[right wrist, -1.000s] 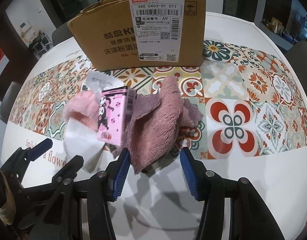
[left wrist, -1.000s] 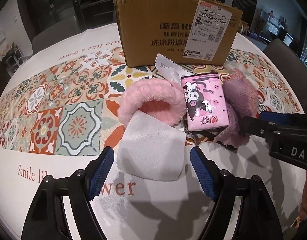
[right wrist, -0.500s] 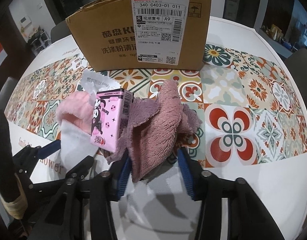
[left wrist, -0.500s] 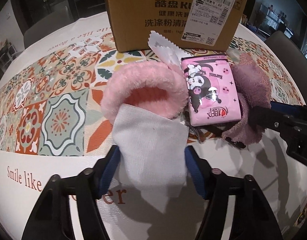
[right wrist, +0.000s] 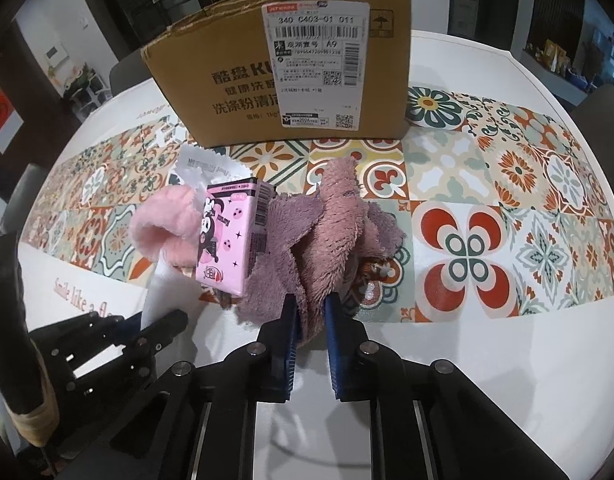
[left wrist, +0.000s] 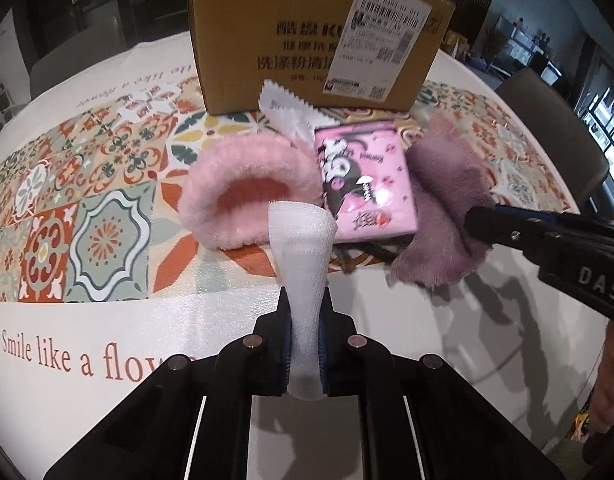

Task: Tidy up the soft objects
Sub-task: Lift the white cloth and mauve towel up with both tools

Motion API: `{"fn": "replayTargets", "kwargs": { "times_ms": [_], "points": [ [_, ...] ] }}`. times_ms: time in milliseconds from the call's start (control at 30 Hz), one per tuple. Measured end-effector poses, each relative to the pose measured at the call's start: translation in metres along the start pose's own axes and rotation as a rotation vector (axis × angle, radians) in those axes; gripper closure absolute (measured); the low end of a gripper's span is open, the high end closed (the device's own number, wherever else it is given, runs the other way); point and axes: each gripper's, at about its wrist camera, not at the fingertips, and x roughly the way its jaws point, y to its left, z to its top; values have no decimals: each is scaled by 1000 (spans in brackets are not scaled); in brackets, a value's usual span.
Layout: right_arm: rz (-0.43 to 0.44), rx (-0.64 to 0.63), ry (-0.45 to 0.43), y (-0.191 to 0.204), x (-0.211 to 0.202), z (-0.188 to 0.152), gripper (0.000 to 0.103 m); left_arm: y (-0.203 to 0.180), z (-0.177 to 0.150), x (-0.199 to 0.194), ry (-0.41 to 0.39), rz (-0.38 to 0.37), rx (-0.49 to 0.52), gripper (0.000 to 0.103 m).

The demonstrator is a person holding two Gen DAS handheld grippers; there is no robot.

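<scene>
**Both grippers pinching cloth in front of the carton**

Closing on a white cloth [left wrist: 301,256]: left gripper [left wrist: 305,312], jaws nearly together, pads pressed on the cloth's gathered near end, far end flared up against a pink fluffy headband [left wrist: 243,188]. Closing likewise on a mauve plush towel [right wrist: 307,248]: right gripper [right wrist: 310,312], blue pads squeezing the towel's near edge, the rest heaped in folds on the table.

Crowded between the two cloths: a pink tissue pack [left wrist: 367,188] with a cartoon print, leaning on the towel on one side and touching the headband on the other. Behind the pack, tucked under it, a white sachet [left wrist: 287,114] with zigzag edges. Beneath the pile, something dark and thin, too hidden to name.

Standing directly behind everything: a brown cardboard box [right wrist: 283,80] with a white shipping label, open at the top, close to the sachet. Underneath: a round table with a white, tile-patterned tablecloth [right wrist: 507,220]. Around the table, grey chairs, partly cut off by the frame edges.

Counted: two cloths gripped, one headband, one tissue pack, one sachet, one box, two grippers.
</scene>
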Motion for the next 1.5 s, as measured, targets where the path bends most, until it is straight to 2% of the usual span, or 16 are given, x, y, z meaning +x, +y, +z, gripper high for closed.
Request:
{"fn": "replayTargets", "kwargs": {
  "times_ms": [467, 667, 733, 767, 800, 867, 1133, 1500],
  "points": [
    [41, -1, -90, 3, -36, 0, 94, -7, 10, -45, -100, -9, -20, 91],
    [44, -1, -112, 0, -43, 1, 94, -12, 11, -49, -111, -9, -14, 91],
    [54, 23, -93, -4, -39, 1, 91, -13, 10, -48, -108, -6, -11, 91],
    [59, 28, -82, -5, -37, 1, 85, -12, 9, -47, -106, -5, -10, 91],
    [60, 26, -74, -5, -34, 1, 72, -12, 9, -46, -103, -5, -12, 91],
    [51, 24, -72, -6, -31, 1, 61, -12, 9, -45, -97, -5, -16, 91],
    [49, 38, -91, -17, -18, 16, 61, -14, 18, -40, -100, 10, -12, 91],
    [41, 45, -61, -21, 10, 37, 61, -8, 28, -28, -80, 20, -25, 91]
  ]
}}
